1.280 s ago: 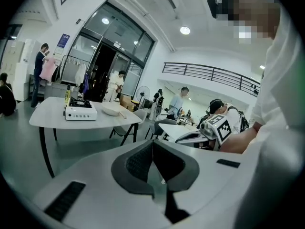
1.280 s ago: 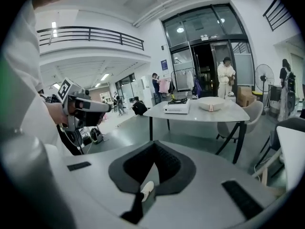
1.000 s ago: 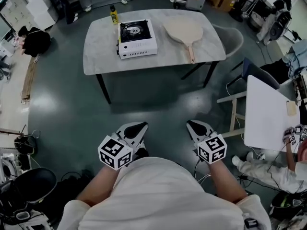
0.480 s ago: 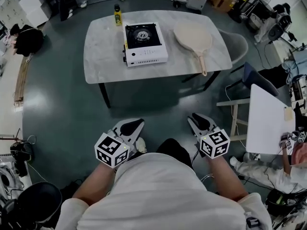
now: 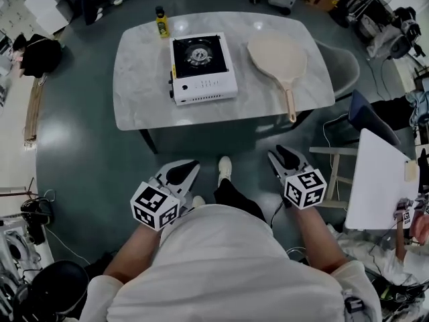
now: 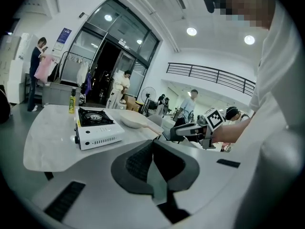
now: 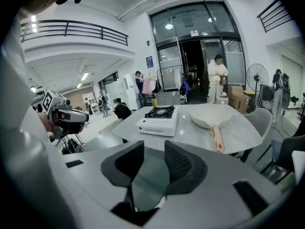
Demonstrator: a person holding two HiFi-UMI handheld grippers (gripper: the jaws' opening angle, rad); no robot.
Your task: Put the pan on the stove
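A cream pan (image 5: 277, 54) with a pale wooden handle lies on the right half of the grey marble table (image 5: 141, 92). To its left stands a white single-burner stove (image 5: 201, 69) with a black top. Both grippers hang over the floor in front of the table, well short of it. My left gripper (image 5: 187, 171) is shut and empty. The jaws of my right gripper (image 5: 280, 157) are opening, with nothing between them. The left gripper view shows the stove (image 6: 97, 128) and the pan (image 6: 132, 119) beyond the left gripper (image 6: 152, 144). The right gripper view shows the right gripper (image 7: 154, 149), the stove (image 7: 159, 118) and the pan (image 7: 209, 118).
A yellow bottle (image 5: 161, 22) stands at the table's far left corner. A grey chair (image 5: 343, 62) sits at the table's right end. A white tabletop (image 5: 375, 180) is on the right. Cables and equipment line the floor's edges, and people stand in the background.
The table has come nearer and lower in the head view as the person steps toward it. A foot now shows between the grippers. Both grippers stay held low in front.
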